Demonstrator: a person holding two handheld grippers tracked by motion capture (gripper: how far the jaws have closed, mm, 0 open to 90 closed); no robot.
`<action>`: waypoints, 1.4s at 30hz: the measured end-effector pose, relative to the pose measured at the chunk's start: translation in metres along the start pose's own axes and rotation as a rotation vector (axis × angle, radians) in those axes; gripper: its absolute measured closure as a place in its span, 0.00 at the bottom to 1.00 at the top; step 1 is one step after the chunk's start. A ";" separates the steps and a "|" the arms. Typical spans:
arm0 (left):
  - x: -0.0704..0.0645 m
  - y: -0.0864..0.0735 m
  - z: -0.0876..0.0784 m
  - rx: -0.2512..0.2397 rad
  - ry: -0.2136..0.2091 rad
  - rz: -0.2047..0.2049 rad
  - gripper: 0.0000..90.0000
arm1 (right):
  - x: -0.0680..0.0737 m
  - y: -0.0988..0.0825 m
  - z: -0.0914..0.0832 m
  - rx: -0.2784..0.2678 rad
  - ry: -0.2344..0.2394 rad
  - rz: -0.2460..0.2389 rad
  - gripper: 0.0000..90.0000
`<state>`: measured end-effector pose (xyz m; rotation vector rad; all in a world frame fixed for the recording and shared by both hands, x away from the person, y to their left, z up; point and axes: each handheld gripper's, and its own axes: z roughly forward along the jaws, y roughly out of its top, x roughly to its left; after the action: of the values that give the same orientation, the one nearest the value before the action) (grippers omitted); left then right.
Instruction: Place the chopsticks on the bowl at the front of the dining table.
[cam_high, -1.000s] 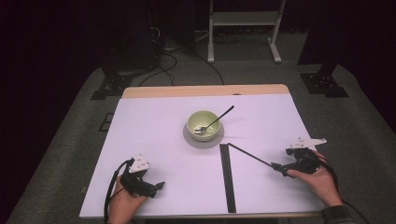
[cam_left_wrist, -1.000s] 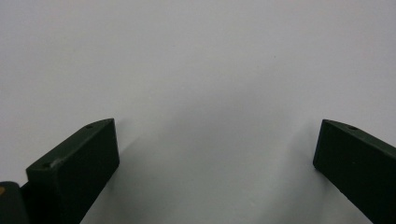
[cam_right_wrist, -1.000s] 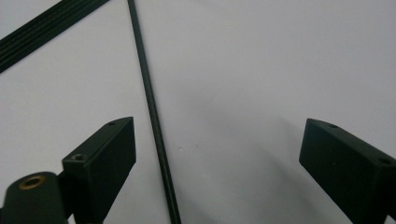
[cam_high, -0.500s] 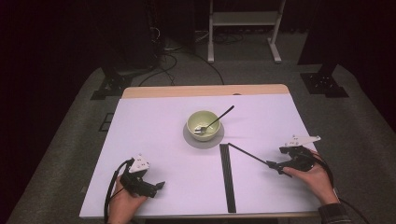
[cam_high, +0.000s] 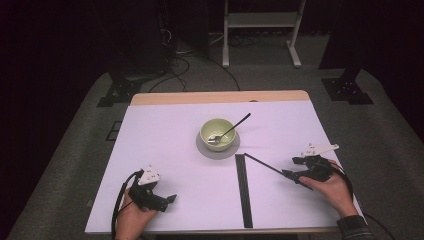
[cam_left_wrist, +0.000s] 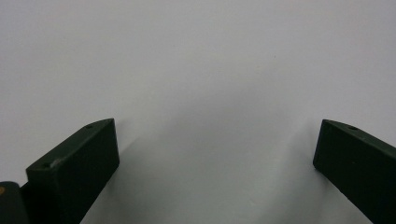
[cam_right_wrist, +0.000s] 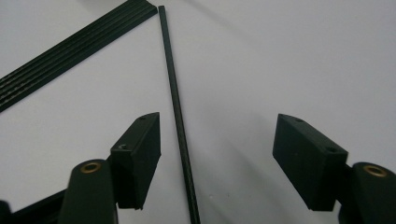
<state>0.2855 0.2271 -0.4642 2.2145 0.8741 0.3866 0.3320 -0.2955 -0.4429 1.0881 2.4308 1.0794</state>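
A thin black rod (cam_high: 265, 165) lies slanted on the white table (cam_high: 165, 145), its far end touching the top of a bundle of black strips (cam_high: 244, 195). My right gripper (cam_high: 290, 175) is at the rod's near end. In the right gripper view it (cam_right_wrist: 217, 121) stands open, and the rod (cam_right_wrist: 175, 93) runs on the table between the jaws, close to the left one. The strips (cam_right_wrist: 70, 44) lie off to the upper left there. My left gripper (cam_high: 171, 198) rests near the front left edge, open (cam_left_wrist: 217, 126) over bare table.
A pale green bowl (cam_high: 218, 133) with a spoon (cam_high: 232, 128) in it stands on a grey round mat (cam_high: 202, 148) at the table's middle. A wooden strip (cam_high: 220, 97) edges the far side. Beyond are a dark floor, cables and a white stand (cam_high: 260, 30).
My right gripper has crept a little to the left along the rod's near end. The left gripper, bowl and strips have stayed put.
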 end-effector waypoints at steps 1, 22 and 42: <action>0.000 0.000 0.000 0.000 0.000 0.001 0.00 | 0.000 0.000 0.000 0.000 0.005 -0.003 0.39; 0.000 0.000 0.000 0.000 0.000 0.000 0.00 | 0.003 0.012 0.015 0.021 0.105 -0.037 0.70; 0.000 0.000 0.000 0.000 0.000 0.001 0.00 | 0.006 0.020 0.030 0.043 0.127 -0.055 0.84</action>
<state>0.2856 0.2271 -0.4642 2.2147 0.8735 0.3871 0.3535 -0.2669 -0.4490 0.9867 2.5781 1.1156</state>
